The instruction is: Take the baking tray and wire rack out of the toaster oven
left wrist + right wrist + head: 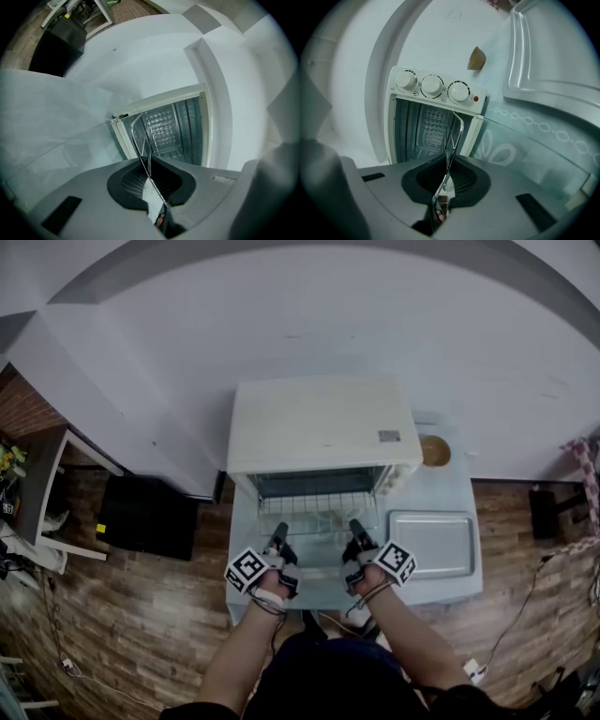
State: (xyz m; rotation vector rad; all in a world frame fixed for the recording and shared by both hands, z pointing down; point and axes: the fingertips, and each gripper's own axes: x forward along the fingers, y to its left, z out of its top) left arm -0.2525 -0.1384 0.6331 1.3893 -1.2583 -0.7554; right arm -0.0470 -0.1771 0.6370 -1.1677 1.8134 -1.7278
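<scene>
My left hand-held gripper [278, 540] and right hand-held gripper [356, 531] each clamped the front rail of the wire rack [319, 509]. Rack sat partway out of the toaster oven [319, 423]; baking tray [433, 542] lay aside on the worktop [464, 486]. Next, I judged: an even, level pull clear.

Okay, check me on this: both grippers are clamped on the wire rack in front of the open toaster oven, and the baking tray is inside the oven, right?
Not quite. The baking tray is not inside the toaster oven; the head view shows it lying on the table to the oven's right. The rest holds: the left gripper and right gripper are both clamped on the wire rack in front of the open oven.
</scene>
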